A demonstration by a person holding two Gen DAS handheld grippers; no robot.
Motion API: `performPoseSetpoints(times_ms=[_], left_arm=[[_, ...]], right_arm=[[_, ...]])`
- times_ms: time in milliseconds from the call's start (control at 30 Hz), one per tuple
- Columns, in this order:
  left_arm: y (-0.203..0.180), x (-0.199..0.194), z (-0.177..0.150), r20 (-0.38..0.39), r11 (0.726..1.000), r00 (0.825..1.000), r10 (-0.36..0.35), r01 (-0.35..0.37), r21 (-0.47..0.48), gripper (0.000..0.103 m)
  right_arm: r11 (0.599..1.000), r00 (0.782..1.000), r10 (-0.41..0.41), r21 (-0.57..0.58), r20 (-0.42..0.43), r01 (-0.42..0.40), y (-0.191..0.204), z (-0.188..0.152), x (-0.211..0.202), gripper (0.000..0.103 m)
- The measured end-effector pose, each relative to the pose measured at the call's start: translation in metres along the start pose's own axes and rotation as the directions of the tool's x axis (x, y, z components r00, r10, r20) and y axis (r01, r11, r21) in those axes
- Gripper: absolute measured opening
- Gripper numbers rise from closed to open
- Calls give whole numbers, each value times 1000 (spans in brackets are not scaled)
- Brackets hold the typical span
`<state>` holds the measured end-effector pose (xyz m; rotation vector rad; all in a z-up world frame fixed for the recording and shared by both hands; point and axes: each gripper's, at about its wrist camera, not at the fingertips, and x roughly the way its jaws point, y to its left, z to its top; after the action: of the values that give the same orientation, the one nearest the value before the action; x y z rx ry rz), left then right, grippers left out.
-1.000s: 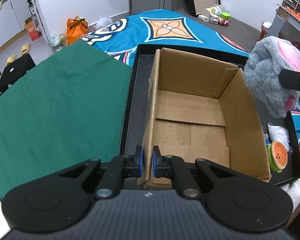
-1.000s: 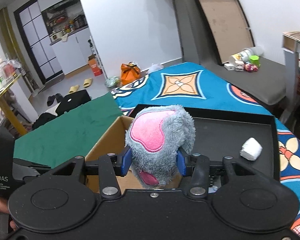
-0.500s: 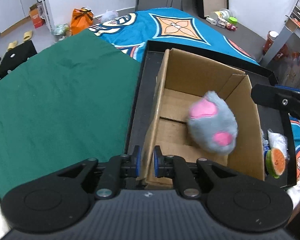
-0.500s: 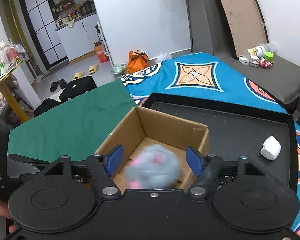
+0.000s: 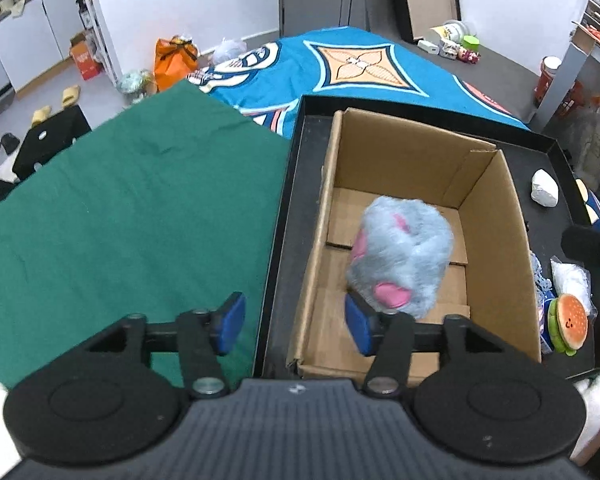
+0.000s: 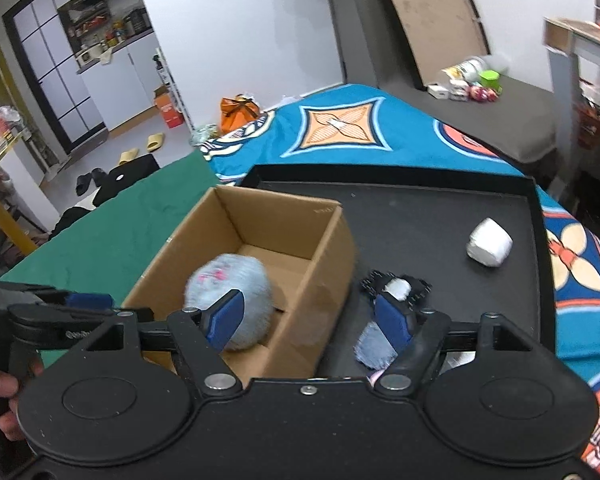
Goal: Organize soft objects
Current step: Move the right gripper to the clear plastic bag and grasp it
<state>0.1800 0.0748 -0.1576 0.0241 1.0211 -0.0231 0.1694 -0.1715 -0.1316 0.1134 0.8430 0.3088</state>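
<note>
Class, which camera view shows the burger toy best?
The left wrist view: the burger toy stands in plain sight on the black tray, right of the cardboard box, bun and green layer visible. In the right wrist view I cannot make it out at all.

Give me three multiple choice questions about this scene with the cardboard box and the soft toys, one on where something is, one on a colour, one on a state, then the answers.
1. Where is the grey plush toy?
A. on the green cloth
B. inside the cardboard box
C. in the right gripper

2. What colour is the cloth left of the black tray?
A. green
B. red
C. yellow

3. How is the right gripper?
A. shut on the toy
B. shut on nothing
C. open, holding nothing

Answers: 1 B, the toy lies on the box floor. 2 A, the cloth is plain dark green. 3 C, its blue pads stand wide apart with nothing between them.
</note>
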Motion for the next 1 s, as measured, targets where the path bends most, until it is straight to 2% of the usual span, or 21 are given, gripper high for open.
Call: performPoseSetpoints(times_ms=[333,667,1000], left_arm=[[-11,-7,-1,41,996,996,74,-76,48,83],[-25,-7,-2,51,984,990,130,-136,117,87],[-46,-1,-2,46,951,976,213,-218,218,87]], right_arm=[[995,999,-38,90,4,38,-39,-20,-4,72],[973,996,-89,216,14,84,-83,-42,-2,72],[929,989,-145,341,-13,141,-120,-53,9,72]])
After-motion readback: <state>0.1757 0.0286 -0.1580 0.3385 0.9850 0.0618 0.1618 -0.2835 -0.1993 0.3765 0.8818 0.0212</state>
